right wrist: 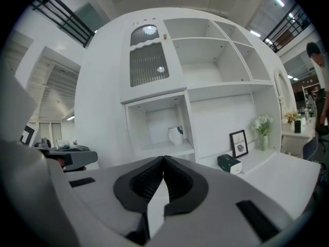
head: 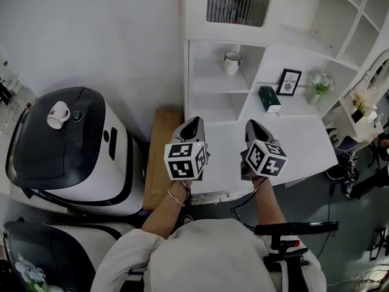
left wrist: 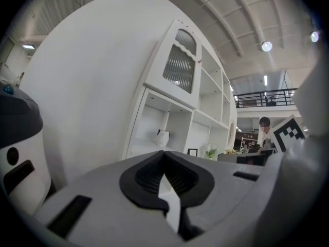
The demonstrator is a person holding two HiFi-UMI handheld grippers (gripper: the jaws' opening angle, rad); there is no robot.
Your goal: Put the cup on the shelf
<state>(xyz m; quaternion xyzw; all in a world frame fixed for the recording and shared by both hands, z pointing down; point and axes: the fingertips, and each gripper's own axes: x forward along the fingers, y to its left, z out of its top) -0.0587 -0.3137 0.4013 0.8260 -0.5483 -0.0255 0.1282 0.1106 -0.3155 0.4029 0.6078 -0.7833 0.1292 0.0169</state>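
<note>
A white cup with a dark rim [head: 231, 61] stands in the open cubby of the white shelf unit [head: 213, 84]; it also shows in the left gripper view [left wrist: 163, 137] and the right gripper view [right wrist: 176, 135]. A second white cup [head: 58, 115] lies on top of a black-and-white machine [head: 73, 151] at the left. My left gripper [head: 192, 124] and right gripper [head: 251, 126] are held side by side in front of the shelf, well short of it. Both are shut with nothing between the pads, in the left gripper view [left wrist: 164, 161] and in the right [right wrist: 163, 163].
A brown cardboard box [head: 163, 151] stands between the machine and the shelf. On the white desk [head: 304, 145] are a green box [head: 270, 98], a framed picture [head: 289, 81] and a small vase of flowers [head: 318, 84]. A black chair [head: 292, 236] is at lower right.
</note>
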